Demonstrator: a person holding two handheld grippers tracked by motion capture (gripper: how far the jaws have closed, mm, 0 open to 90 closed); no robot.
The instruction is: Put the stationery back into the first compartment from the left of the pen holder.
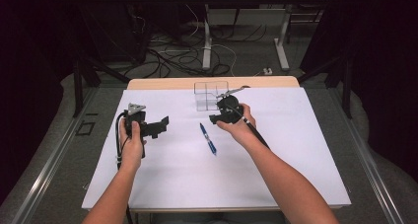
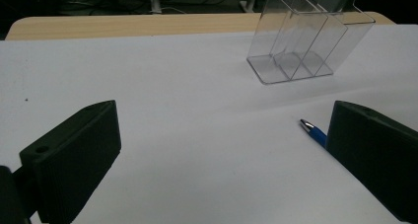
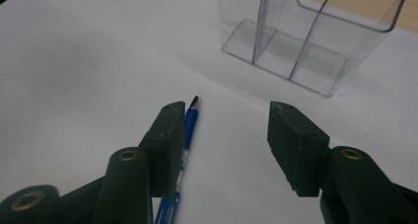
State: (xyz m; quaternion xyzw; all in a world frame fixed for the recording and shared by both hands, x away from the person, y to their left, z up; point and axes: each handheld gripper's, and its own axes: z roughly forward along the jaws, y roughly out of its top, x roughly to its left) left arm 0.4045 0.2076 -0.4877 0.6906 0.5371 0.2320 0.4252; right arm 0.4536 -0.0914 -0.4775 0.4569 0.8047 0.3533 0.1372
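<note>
A blue pen lies on the white table sheet near the middle, its tip toward the far side. A clear plastic organizer with dividers stands upright at the back centre. My left gripper is held at the left, open and empty, jaws pointing right toward the pen. My right gripper is open and hovers just right of the pen's tip, in front of the organizer. In the right gripper view the pen runs along the left jaw, outside the gap.
The wooden table edge shows behind the sheet. Cables and table legs lie on the floor beyond. Dark frame posts stand at both sides.
</note>
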